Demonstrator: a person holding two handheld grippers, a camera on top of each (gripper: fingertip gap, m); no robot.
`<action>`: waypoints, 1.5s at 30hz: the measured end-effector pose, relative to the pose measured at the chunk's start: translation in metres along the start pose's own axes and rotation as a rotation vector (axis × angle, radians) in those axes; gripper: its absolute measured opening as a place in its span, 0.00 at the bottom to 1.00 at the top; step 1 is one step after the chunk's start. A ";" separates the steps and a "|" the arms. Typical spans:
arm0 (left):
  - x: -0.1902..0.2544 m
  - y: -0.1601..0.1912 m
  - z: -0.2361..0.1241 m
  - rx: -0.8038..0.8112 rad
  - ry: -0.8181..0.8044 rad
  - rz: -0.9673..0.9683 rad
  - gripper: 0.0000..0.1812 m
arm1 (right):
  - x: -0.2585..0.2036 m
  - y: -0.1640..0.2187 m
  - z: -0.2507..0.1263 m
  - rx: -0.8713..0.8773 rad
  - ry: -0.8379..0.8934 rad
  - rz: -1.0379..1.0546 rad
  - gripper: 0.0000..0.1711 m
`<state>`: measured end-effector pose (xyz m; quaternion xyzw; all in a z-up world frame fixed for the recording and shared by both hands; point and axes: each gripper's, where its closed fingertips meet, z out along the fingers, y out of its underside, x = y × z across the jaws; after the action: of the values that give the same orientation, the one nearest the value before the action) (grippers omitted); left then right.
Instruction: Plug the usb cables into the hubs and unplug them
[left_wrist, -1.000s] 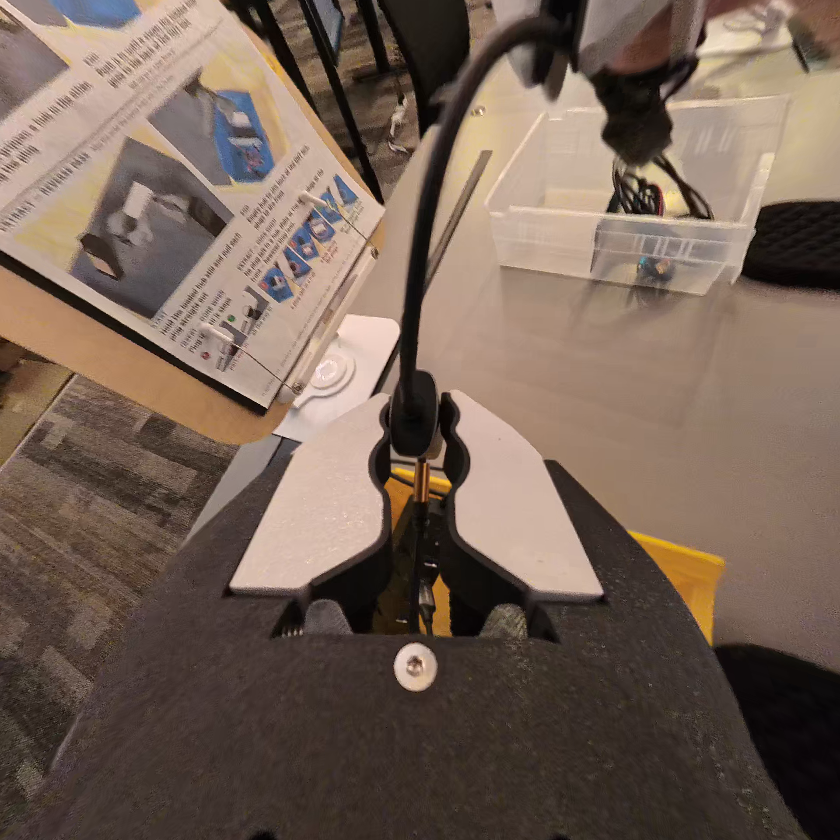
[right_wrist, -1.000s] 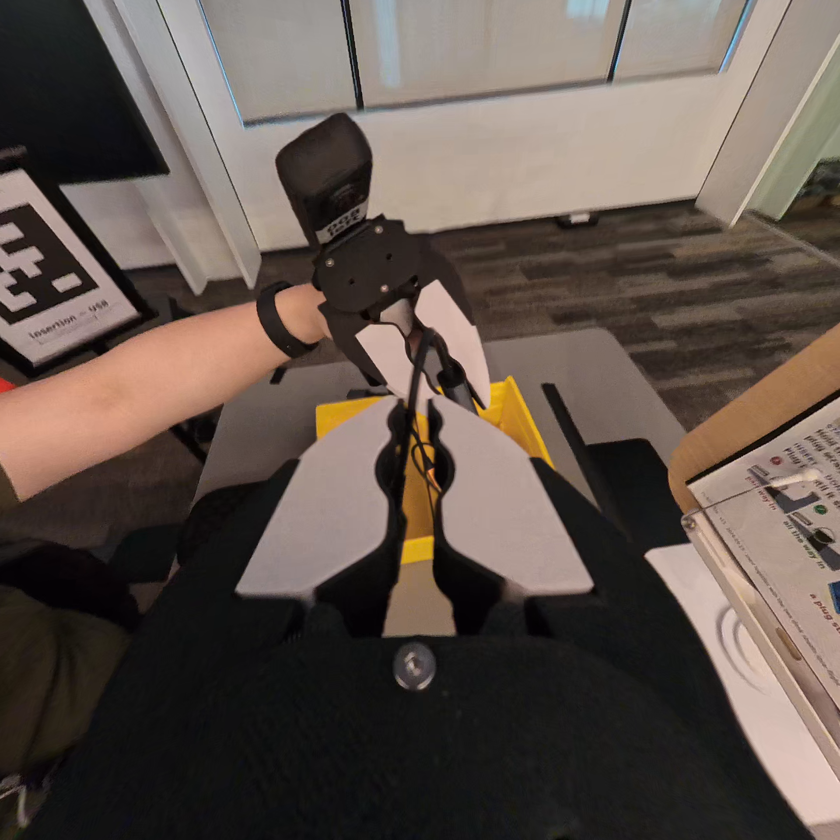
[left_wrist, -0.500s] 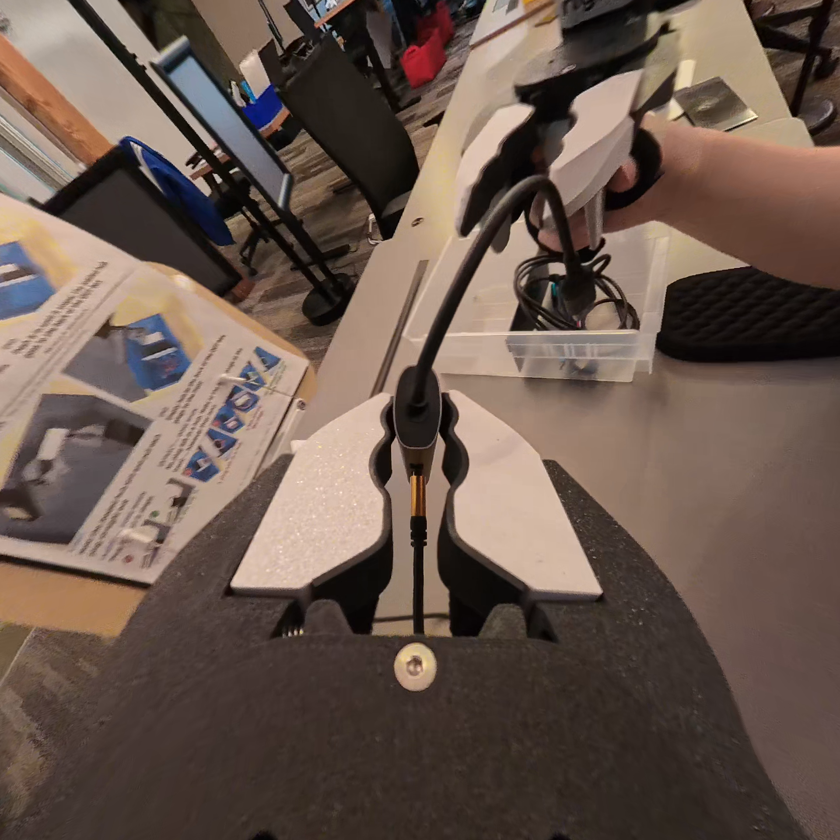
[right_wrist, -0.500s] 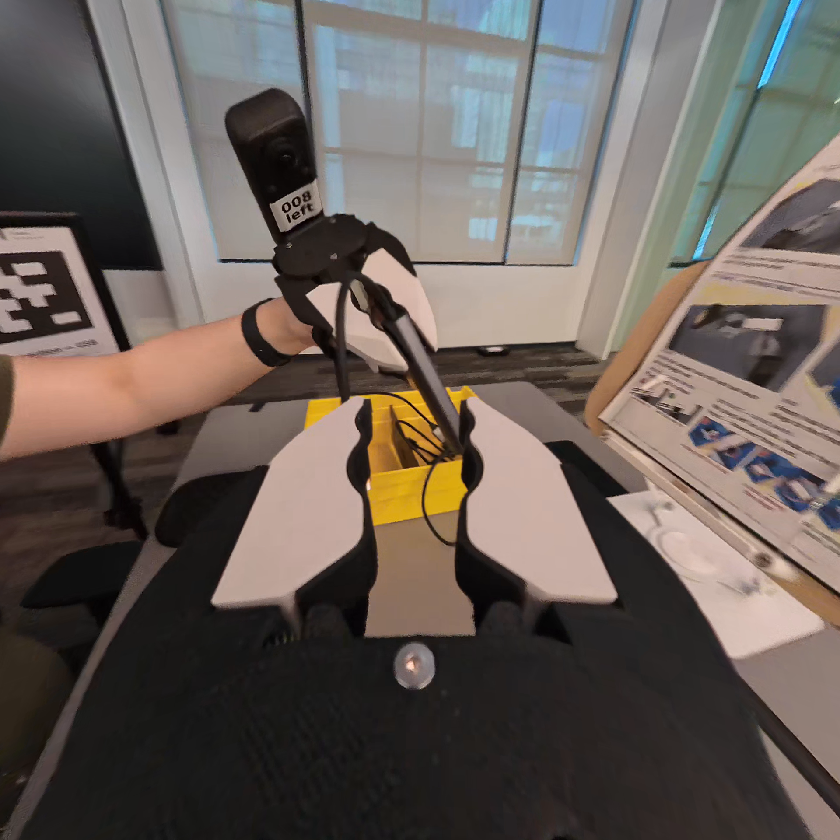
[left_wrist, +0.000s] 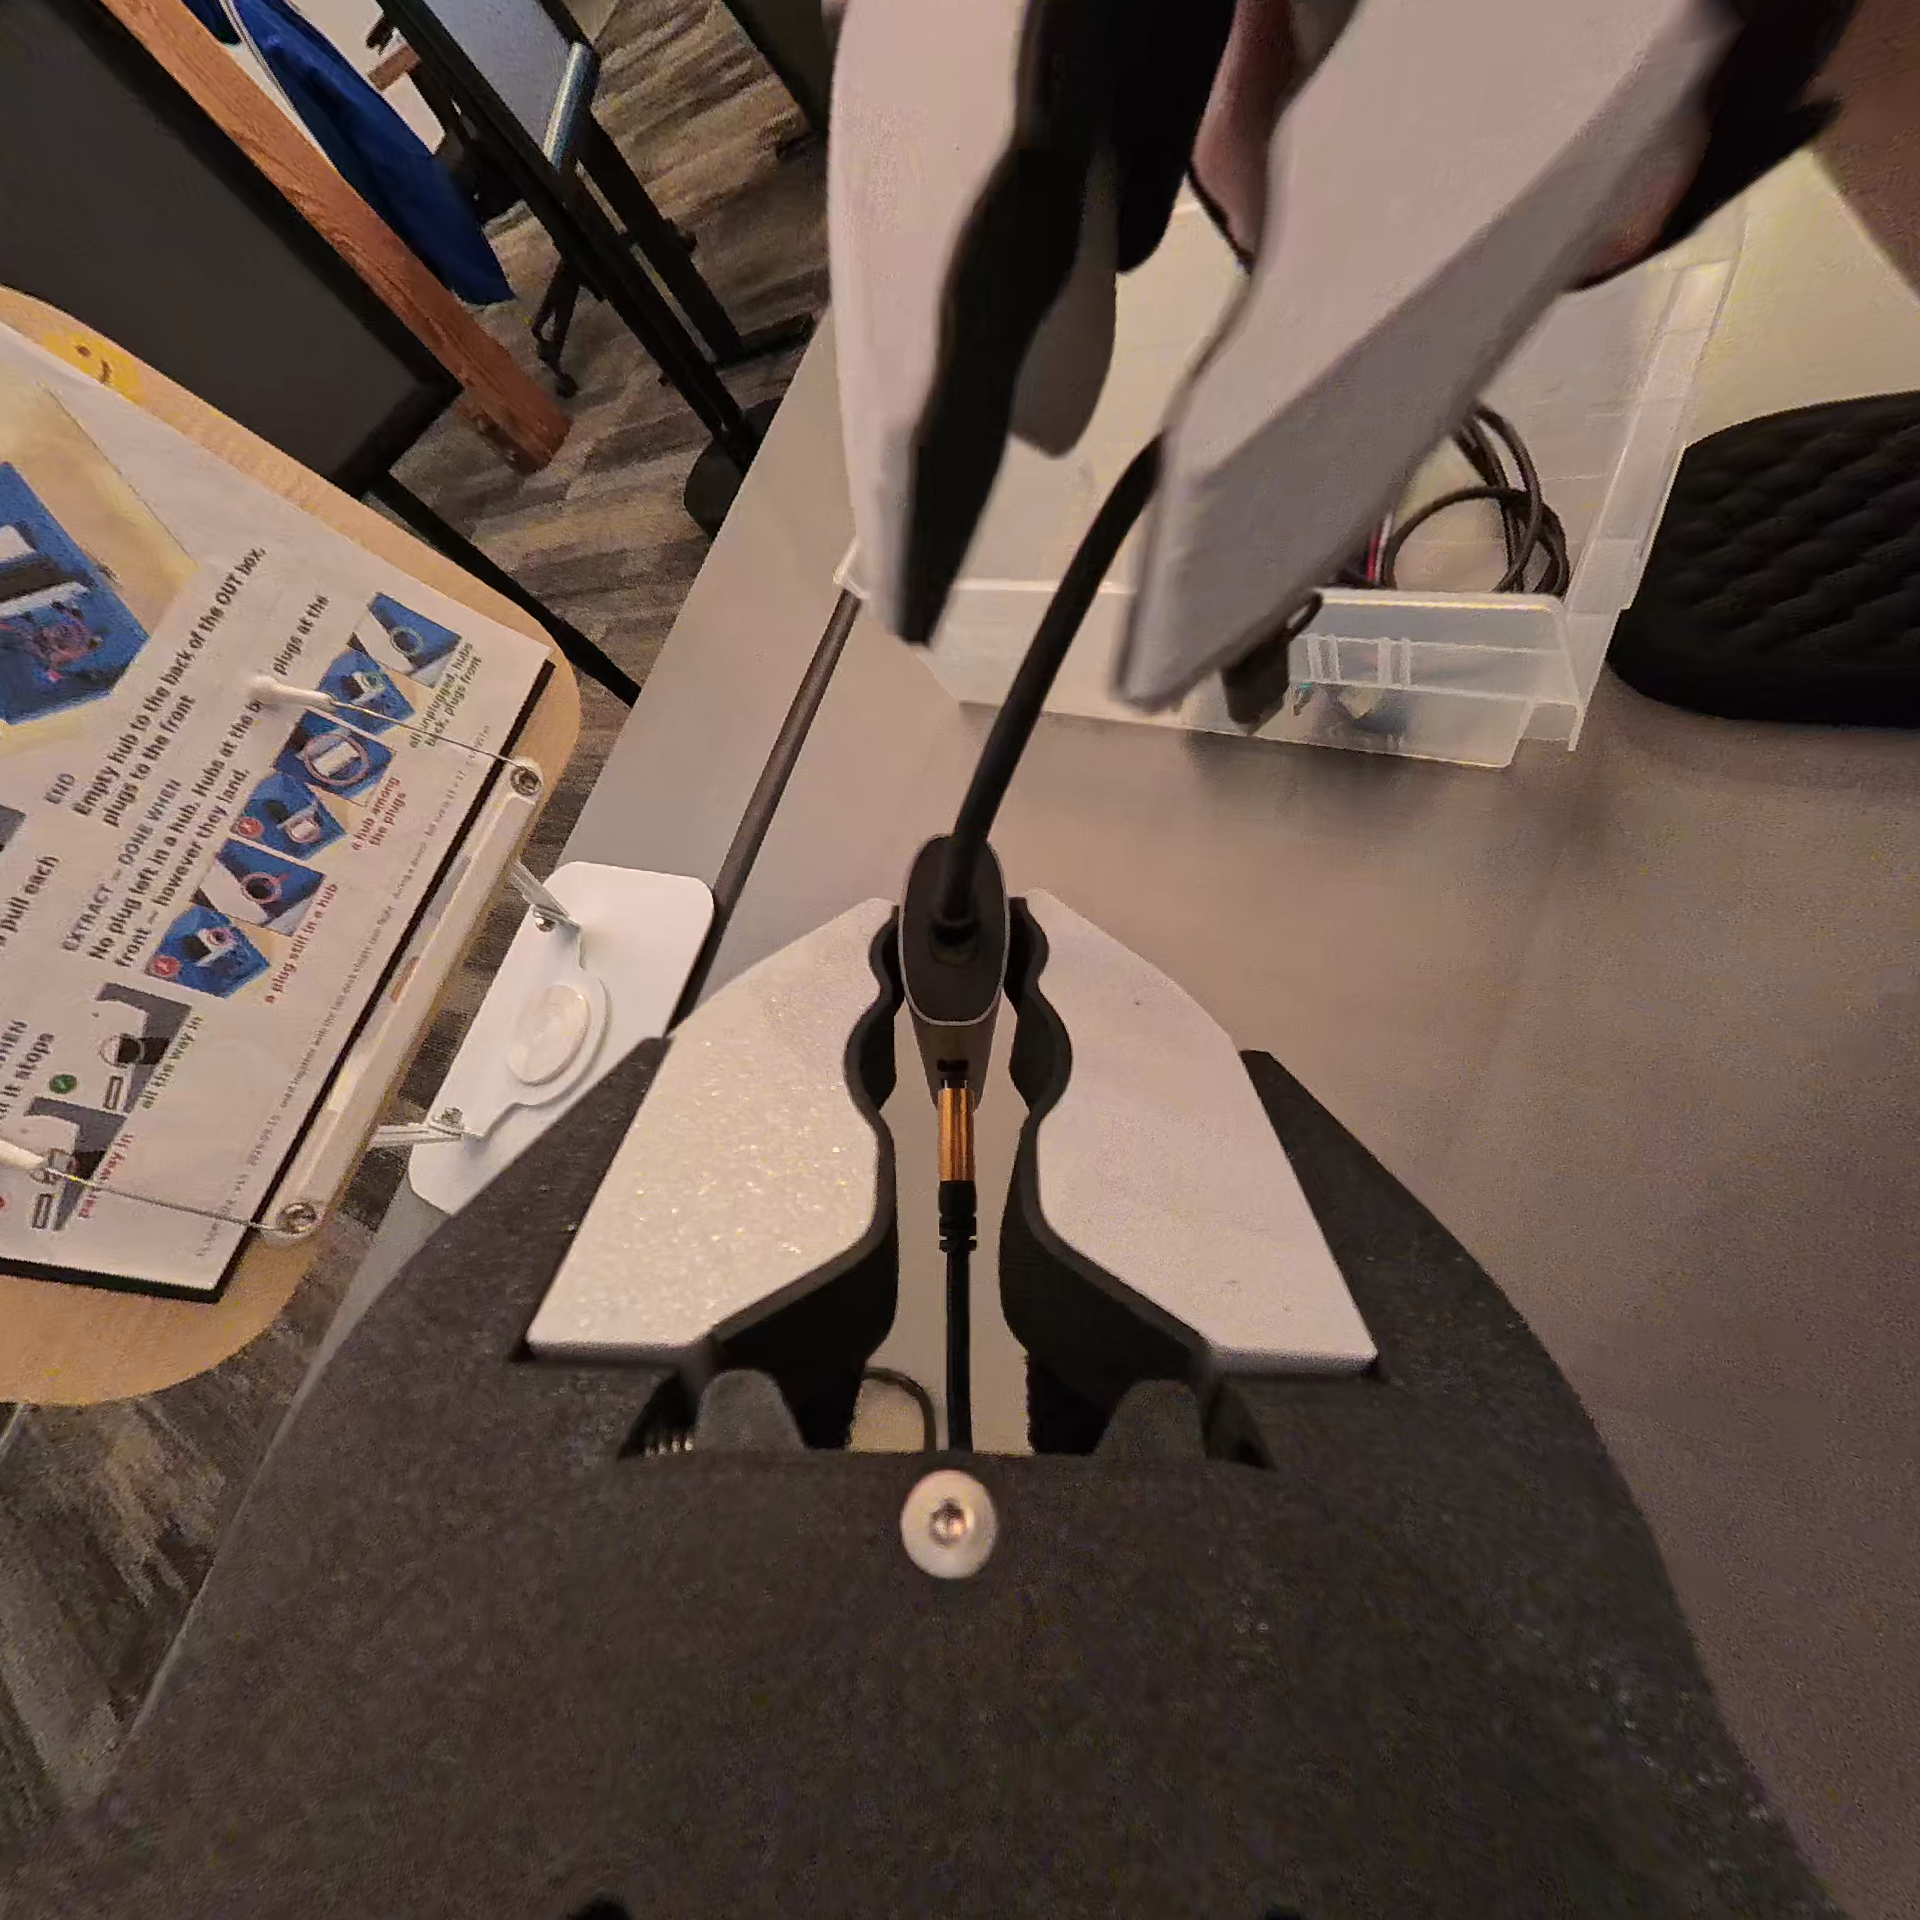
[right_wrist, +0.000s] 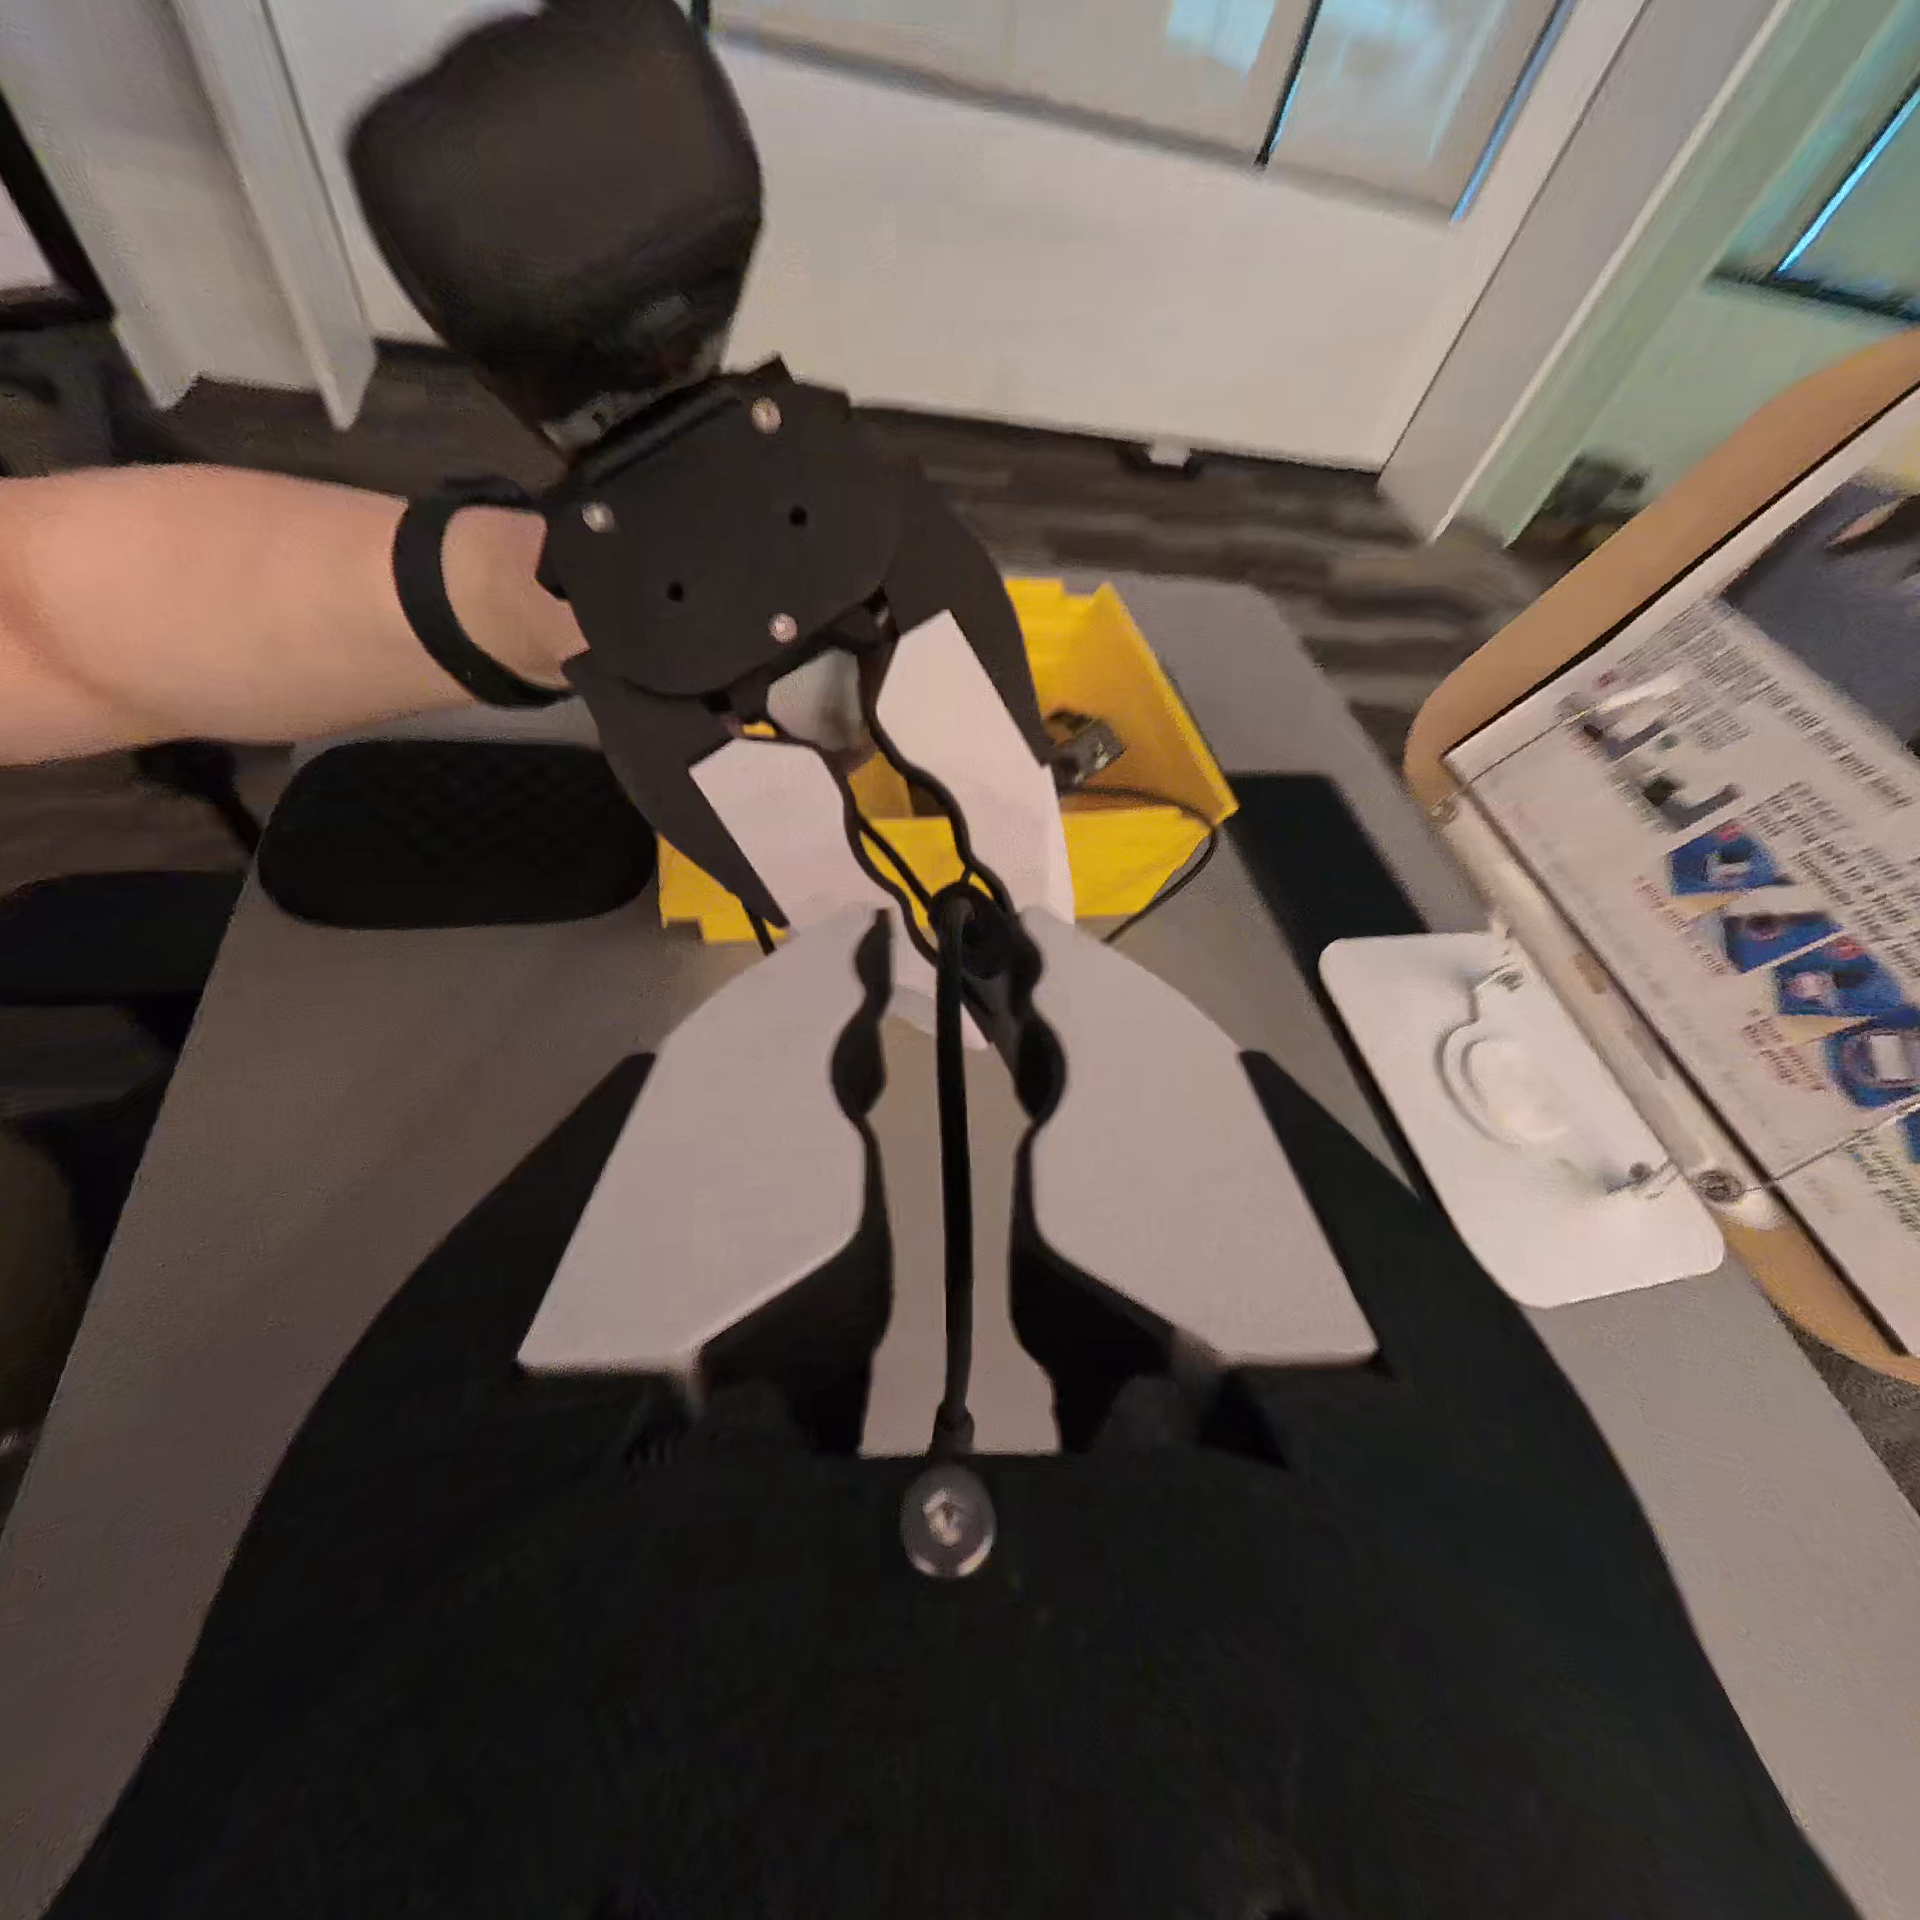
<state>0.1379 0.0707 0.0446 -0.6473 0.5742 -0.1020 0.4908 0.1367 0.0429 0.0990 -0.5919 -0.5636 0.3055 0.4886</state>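
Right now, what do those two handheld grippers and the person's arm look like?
Each gripper has a rough black body, a silver screw at its centre and two flat, pale grey fingers with wavy black inner edges. The left gripper carries a bulky black camera on top. The arm wears a black wristband. The right gripper looks the same.

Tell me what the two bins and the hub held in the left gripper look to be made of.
Clear bin: transparent glossy plastic, since the cables show through its walls.
Yellow bin: opaque moulded plastic, apparently; uniform colour, thin stiff walls.
Hub, in the left gripper: probably metal shell, dark satin sheen; its black cable looks rubbery matte.
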 end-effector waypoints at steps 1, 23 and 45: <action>0.000 0.002 0.000 -0.006 -0.003 -0.005 0.09 | 0.001 0.005 0.004 -0.042 -0.017 -0.014 0.08; 0.015 0.018 0.015 -0.117 0.000 -0.011 0.09 | -0.010 0.032 0.022 -0.183 -0.034 -0.187 0.07; 0.018 -0.008 -0.010 0.090 0.067 -0.141 0.31 | -0.008 0.036 0.017 -0.160 -0.089 -0.180 0.03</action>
<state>0.1417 0.0497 0.0476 -0.6597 0.5383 -0.1837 0.4912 0.1332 0.0427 0.0584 -0.5620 -0.6580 0.2405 0.4398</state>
